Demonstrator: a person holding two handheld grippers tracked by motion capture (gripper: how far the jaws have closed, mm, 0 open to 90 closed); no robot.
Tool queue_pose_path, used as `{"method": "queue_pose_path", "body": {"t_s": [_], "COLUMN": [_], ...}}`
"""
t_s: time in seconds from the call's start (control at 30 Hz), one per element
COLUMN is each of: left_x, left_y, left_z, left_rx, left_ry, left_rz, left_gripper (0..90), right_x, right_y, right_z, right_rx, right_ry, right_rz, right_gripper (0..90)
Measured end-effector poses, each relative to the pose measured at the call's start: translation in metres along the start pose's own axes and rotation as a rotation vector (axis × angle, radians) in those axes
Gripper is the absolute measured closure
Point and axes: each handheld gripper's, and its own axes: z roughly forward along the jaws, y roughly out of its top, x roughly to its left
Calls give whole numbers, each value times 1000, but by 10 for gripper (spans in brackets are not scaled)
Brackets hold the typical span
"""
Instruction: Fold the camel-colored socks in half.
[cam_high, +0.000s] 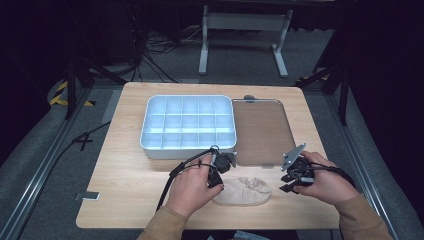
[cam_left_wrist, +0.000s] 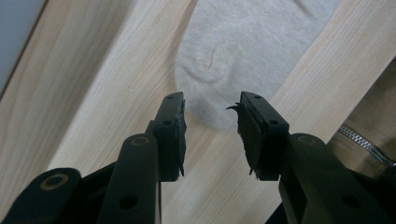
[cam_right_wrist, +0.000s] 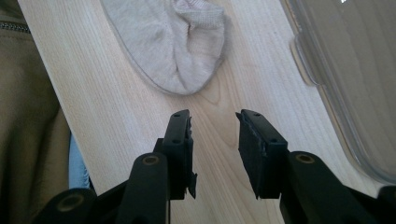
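A beige sock (cam_high: 243, 191) lies flat at the near edge of the desk (cam_high: 130, 175), between the two hands. The left gripper (cam_left_wrist: 211, 108) hovers at the sock's left end, jaws partly open and holding nothing. The right gripper (cam_right_wrist: 214, 117), just right of the sock, is likewise half open and empty.

Wooden table (cam_high: 130, 185) before me, pale grain. On its far half sits a white compartment tray (cam_high: 188, 147), a grid of small cells, beside a clear flat lid (cam_high: 262, 131) lying just to the right (edges nearly touching). Beyond the table: grey floor, loose black cables (cam_high: 155, 60), a white frame stand (cam_high: 245, 25).
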Motion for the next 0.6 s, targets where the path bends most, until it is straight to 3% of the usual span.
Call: {"method": "queue_pose_path", "body": {"t_s": [0.17, 0.4, 0.6], "left_x": [3, 10, 10], "left_y": [3, 1, 3], "left_z": [11, 24, 31], "left_rx": [39, 76, 93], "left_ry": [7, -2, -15], "left_rz": [-2, -44, -40], "left_gripper": [621, 618, 627], "right_x": [4, 5, 4], "right_y": [4, 5, 6], "right_z": [4, 7, 11], "right_rx": [13, 16, 25], "right_ry": [5, 15, 17], "right_rz": [-9, -14, -30], "right_gripper": [637, 628, 626]}}
